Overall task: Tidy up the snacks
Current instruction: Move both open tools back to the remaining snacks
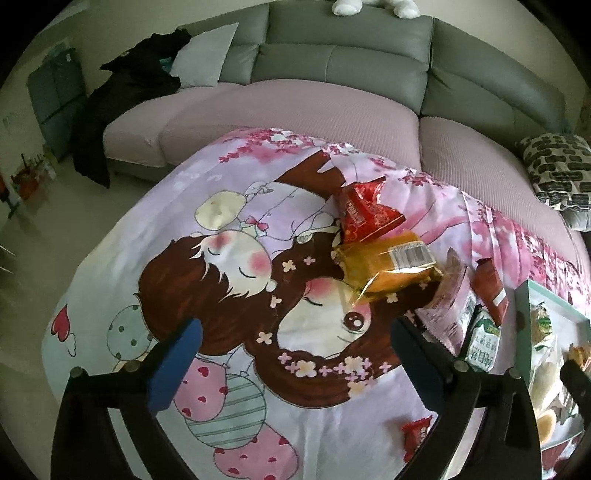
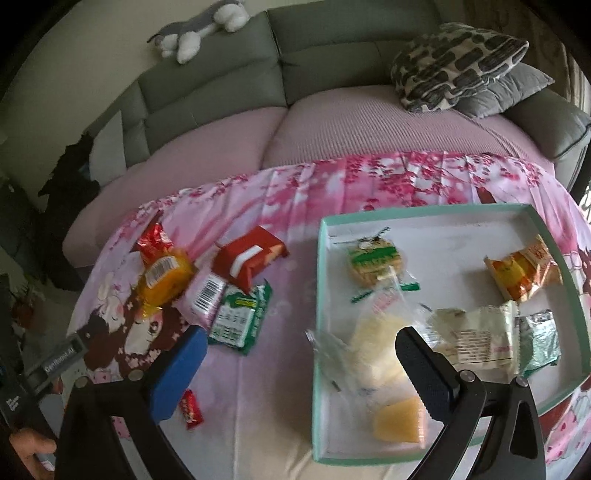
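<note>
Both claws spread wide, nothing between the jaws: left claw (image 1: 291, 363), right claw (image 2: 301, 373). Right claw hangs over the tray's (image 2: 439, 210) near-left edge. Loose snack packets (image 2: 236, 321) lie left of tray on table.

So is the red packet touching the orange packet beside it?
Touching. The left wrist view shows the red packet overlapping the orange packet's top edge, with no cloth visible between them.

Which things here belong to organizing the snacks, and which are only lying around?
For the job: tray with wrapped snacks inside; loose red box, green packet, orange packet, small red candy, open left gripper and right gripper.

Lying about: patterned cushion, plush toy, dark clothes.
</note>
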